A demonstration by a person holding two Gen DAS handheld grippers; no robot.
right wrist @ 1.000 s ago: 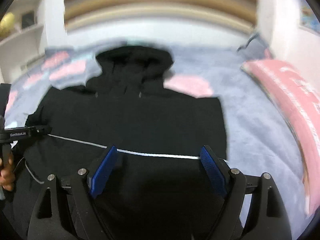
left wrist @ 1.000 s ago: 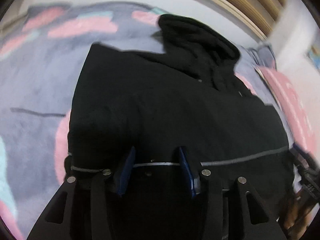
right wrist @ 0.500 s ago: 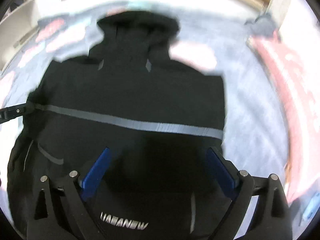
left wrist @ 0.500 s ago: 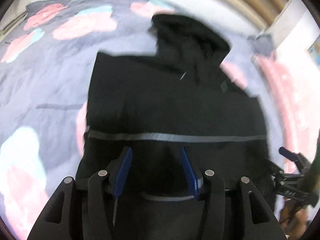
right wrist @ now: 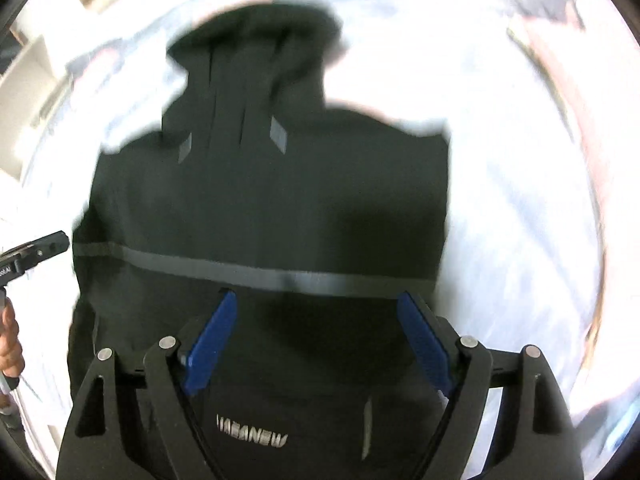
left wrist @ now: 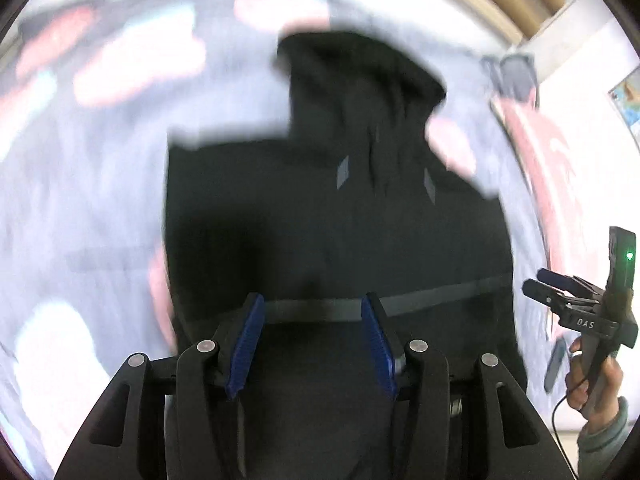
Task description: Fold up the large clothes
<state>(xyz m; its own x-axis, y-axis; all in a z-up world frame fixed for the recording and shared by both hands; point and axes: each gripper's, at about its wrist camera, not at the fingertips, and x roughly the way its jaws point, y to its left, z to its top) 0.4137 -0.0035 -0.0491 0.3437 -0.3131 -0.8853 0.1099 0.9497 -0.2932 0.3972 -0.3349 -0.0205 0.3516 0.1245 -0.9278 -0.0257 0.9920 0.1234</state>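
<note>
Black fabric fills the middle of both of your wrist views: the hooded jacket (left wrist: pixel 340 232) lies spread flat on the bedspread (left wrist: pixel 92 208), hood at the far end, a grey reflective stripe (right wrist: pixel 256 270) running across its body and pale lettering (right wrist: pixel 252 436) near the lower edge in the right wrist view. Your left gripper (left wrist: pixel 312 340) hangs above the lower part of the jacket with its blue pads (left wrist: pixel 246 344) apart and nothing pinched between them; they do not touch the cloth. Your right gripper (right wrist: pixel 316 340) also sits over the jacket with its blue pads set wide; its jaws have just been closing a little, yet no fabric is between them. In the left wrist view that right gripper shows at the right edge, off the jacket's side, gripped by your hand (left wrist: pixel 588 376) in a grey sleeve. Around the jacket the bedspread is pale grey with pink and teal patches, blurred, and a pink pillow (left wrist: pixel 548 160) lies along the right side.
</note>
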